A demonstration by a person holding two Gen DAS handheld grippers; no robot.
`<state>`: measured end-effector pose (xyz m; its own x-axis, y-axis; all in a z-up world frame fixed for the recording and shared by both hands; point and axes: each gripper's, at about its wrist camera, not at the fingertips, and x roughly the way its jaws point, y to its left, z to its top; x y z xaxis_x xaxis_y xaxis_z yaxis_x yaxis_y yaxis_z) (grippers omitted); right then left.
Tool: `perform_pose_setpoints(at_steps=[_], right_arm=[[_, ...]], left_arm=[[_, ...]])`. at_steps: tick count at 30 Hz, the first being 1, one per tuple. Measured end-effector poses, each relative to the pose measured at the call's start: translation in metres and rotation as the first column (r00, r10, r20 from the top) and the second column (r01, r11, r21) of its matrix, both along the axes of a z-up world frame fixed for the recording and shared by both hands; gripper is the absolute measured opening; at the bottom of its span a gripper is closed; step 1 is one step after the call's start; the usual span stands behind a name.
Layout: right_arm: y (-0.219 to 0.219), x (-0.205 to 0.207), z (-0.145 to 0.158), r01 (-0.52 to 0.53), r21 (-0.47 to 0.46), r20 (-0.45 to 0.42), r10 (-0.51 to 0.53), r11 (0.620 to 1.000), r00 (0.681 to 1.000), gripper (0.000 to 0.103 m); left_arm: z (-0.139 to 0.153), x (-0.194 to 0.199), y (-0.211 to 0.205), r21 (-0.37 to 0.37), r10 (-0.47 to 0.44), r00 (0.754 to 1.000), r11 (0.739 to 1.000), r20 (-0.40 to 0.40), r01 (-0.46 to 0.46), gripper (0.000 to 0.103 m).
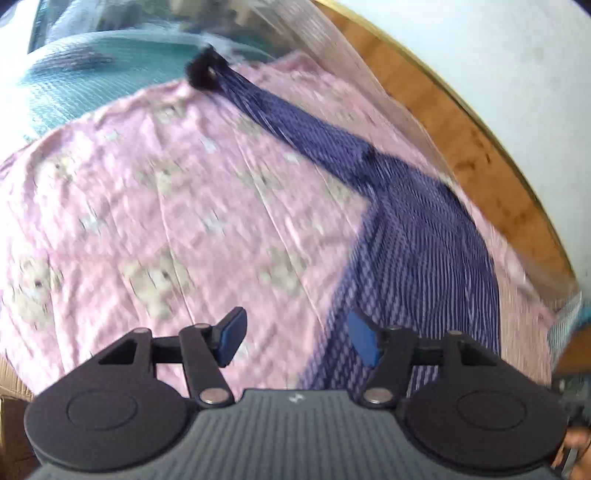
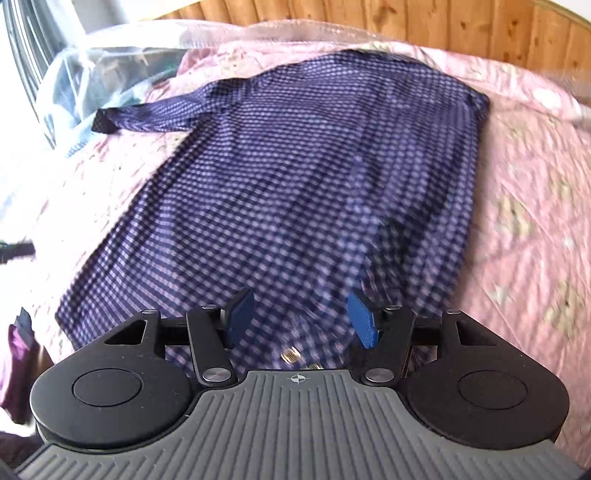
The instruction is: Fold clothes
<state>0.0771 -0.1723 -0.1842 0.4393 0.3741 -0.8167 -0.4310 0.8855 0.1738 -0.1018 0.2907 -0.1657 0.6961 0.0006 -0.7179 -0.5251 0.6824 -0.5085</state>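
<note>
No readable writing in either view. Each gripper body carries only a small white mark at its front edge: a crosshair symbol on the right one, an unclear glyph on the left one.

Shirt: navy with small light checks, lying spread on the pink sheet of the bed. Both views are motion-blurred.

Right wrist view: most of the shirt is visible, body flat, one sleeve reaching out toward a clear plastic bag. Wooden headboard runs behind the bed. A purple cloth sits at the left edge, off the sheet. Two small brass-coloured items show just ahead of the gripper body; I cannot tell what they are.

Left wrist view: the shirt is seen edge-on from the side, the sleeve stretched to a dark cuff near a teal cover. The teddy-bear print of the sheet shows only here.

Left gripper: jaws wide apart, holding nothing; the right-hand pad lies over the shirt's edge, the left-hand pad over bare sheet. Contact cannot be judged.

Right gripper: jaws wide apart, holding nothing, positioned over the shirt's near hem; contact cannot be judged.
</note>
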Motion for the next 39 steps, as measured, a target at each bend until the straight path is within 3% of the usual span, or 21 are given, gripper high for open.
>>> perform_pose_setpoints(at_steps=[4,9,14,16,17,18,19,20,21,23,25,27,28,29,30,31,32,34,35,37,39], right_arm=[[0.044,-0.001,0.009,-0.002,0.05,-0.03,0.003,0.999,1.0,0.065],[0.099,-0.016,0.011,0.065,0.023,-0.101,-0.063,0.998,0.993,0.068],[0.141,-0.031,0.002,0.178,-0.029,-0.204,-0.18,0.984,0.962,0.069],[0.159,-0.038,0.0,0.2,-0.05,-0.221,-0.206,0.978,0.953,0.07],[0.167,-0.04,-0.001,0.205,-0.059,-0.225,-0.213,0.977,0.951,0.07],[0.175,-0.042,-0.001,0.21,-0.068,-0.229,-0.22,0.975,0.948,0.07],[0.183,-0.043,-0.002,0.215,-0.077,-0.232,-0.227,0.974,0.946,0.07],[0.19,-0.043,-0.004,0.216,-0.086,-0.231,-0.23,0.973,0.945,0.07],[0.196,-0.041,-0.006,0.216,-0.093,-0.229,-0.232,0.972,0.945,0.07],[0.205,-0.032,-0.007,0.229,-0.101,-0.223,-0.246,0.968,0.943,0.07],[0.213,-0.018,-0.009,0.245,-0.099,-0.209,-0.261,0.964,0.942,0.07],[0.214,0.002,-0.005,0.287,-0.027,-0.203,-0.286,0.958,0.936,0.07],[0.21,0.014,0.0,0.324,0.043,-0.201,-0.309,0.945,0.929,0.07],[0.207,0.025,0.004,0.358,0.112,-0.201,-0.332,0.927,0.922,0.07],[0.204,0.037,0.009,0.39,0.181,-0.203,-0.354,0.903,0.913,0.073],[0.2,0.049,0.013,0.42,0.249,-0.206,-0.376,0.873,0.903,0.076],[0.198,0.06,0.013,0.436,0.304,-0.217,-0.385,0.847,0.897,0.083],[0.196,0.084,0.008,0.457,0.4,-0.242,-0.389,0.795,0.889,0.088],[0.197,0.096,0.001,0.454,0.435,-0.263,-0.373,0.777,0.89,0.088],[0.203,0.115,-0.016,0.456,0.468,-0.308,-0.344,0.757,0.887,0.089],[0.205,0.124,-0.033,0.495,0.497,-0.368,-0.344,0.713,0.864,0.089]], left_arm=[[0.0,0.045,0.103,-0.139,0.214,0.972,0.97,0.092,-0.2,0.076],[-0.019,0.115,0.201,-0.357,0.362,0.918,0.889,0.166,-0.286,0.085],[-0.086,0.18,0.264,-0.649,0.507,0.856,0.686,0.103,-0.328,0.085],[-0.089,0.192,0.274,-0.611,0.473,0.873,0.727,0.117,-0.312,0.083],[-0.088,0.198,0.279,-0.584,0.45,0.884,0.755,0.128,-0.299,0.071],[-0.088,0.204,0.283,-0.555,0.426,0.894,0.781,0.138,-0.286,0.034],[-0.088,0.21,0.288,-0.526,0.401,0.904,0.806,0.148,-0.272,0.01],[-0.087,0.216,0.292,-0.496,0.376,0.913,0.83,0.156,-0.257,0.001],[-0.087,0.222,0.297,-0.465,0.35,0.922,0.852,0.164,-0.241,0.001],[-0.04,0.231,0.278,-0.24,0.165,0.95,0.966,0.266,-0.101,0.001],[0.018,0.236,0.226,0.064,-0.107,0.93,0.994,0.352,0.091,0.001],[0.06,0.236,0.153,0.355,-0.405,0.846,0.892,0.346,0.281,0.002],[0.058,0.235,0.112,0.488,-0.551,0.789,0.786,0.272,0.38,0.002],[0.052,0.234,0.071,0.603,-0.677,0.716,0.646,0.169,0.468,0.002],[0.035,0.232,0.041,0.652,-0.738,0.671,0.544,0.073,0.527,0.002],[0.016,0.23,0.015,0.679,-0.775,0.631,0.453,-0.02,0.578,0.002],[-0.001,0.226,-0.001,0.687,-0.79,0.608,0.399,-0.079,0.607,0.003],[-0.032,0.217,-0.027,0.691,-0.802,0.57,0.312,-0.176,0.653,0.003],[-0.04,0.212,-0.033,0.696,-0.801,0.566,0.294,-0.195,0.655,0.002],[-0.048,0.204,-0.038,0.711,-0.789,0.577,0.281,-0.21,0.644,0.002],[-0.046,0.199,-0.034,0.72,-0.77,0.609,0.312,-0.191,0.62,0.002]])
